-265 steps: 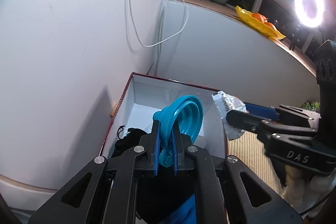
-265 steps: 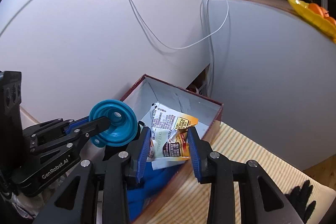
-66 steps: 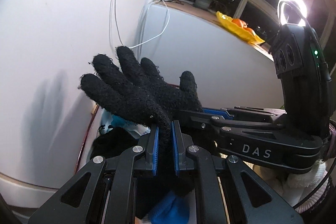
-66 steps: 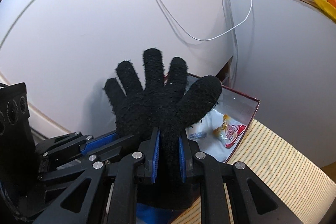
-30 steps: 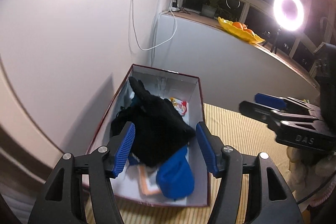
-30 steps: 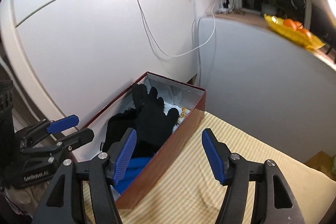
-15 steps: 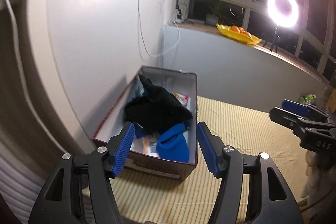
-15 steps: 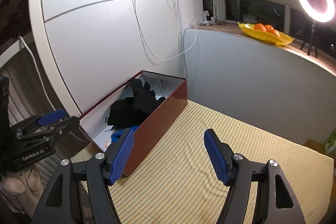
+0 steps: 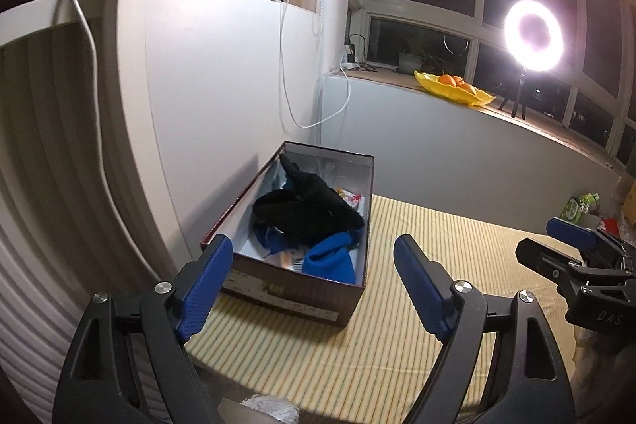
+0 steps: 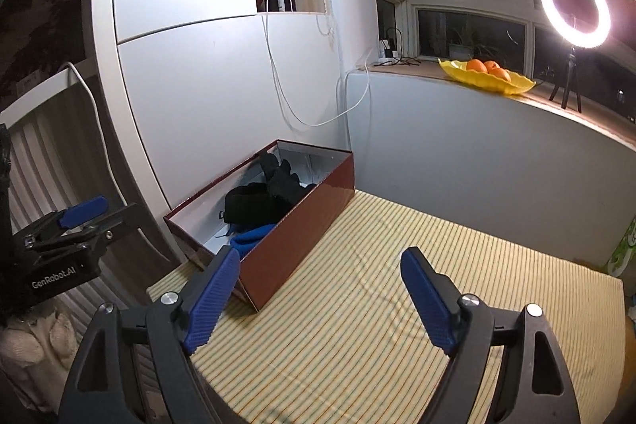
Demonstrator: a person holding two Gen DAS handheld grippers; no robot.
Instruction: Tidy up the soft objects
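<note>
Ahead of the left gripper (image 9: 308, 285) sits the box (image 9: 278, 295) lengthwise; both grippers gape wide, empty, jaws just opening.

A glossy dark-red cardboard box (image 10: 302, 221) sits on a matt, ribbed striped woven mat (image 10: 397, 304). Inside the box lie fuzzy black knit gloves (image 9: 310, 201) and soft blue cloth (image 9: 330, 257).
</note>
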